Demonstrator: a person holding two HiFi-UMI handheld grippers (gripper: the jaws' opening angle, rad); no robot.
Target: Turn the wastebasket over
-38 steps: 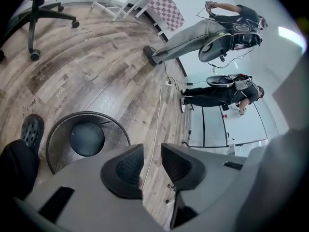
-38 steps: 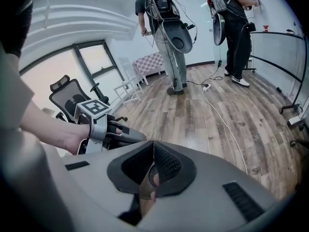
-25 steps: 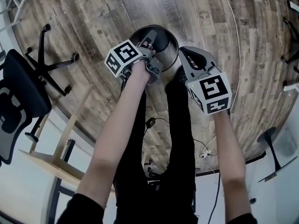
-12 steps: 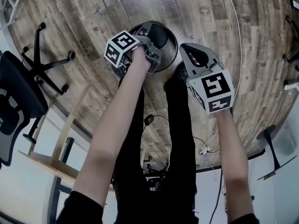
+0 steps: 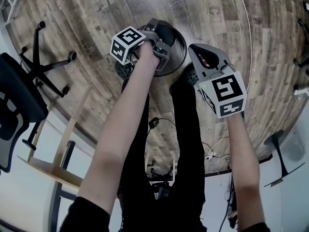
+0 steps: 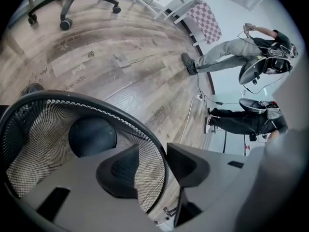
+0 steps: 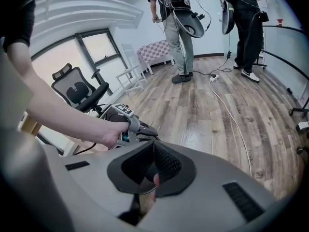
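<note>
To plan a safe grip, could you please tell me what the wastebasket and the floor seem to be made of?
The wastebasket: probably dark matte metal mesh, given its fine see-through grid wall and solid rim. The floor: wood-look planks with grain and seams, slight sheen; laminate or real wood is unclear.

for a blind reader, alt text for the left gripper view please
The left gripper holds its grey jaws astride the rim of a round black wire-mesh wastebasket, one inside, one outside; they have just been closing but stand apart. Brown wood-plank floor lies behind.
</note>
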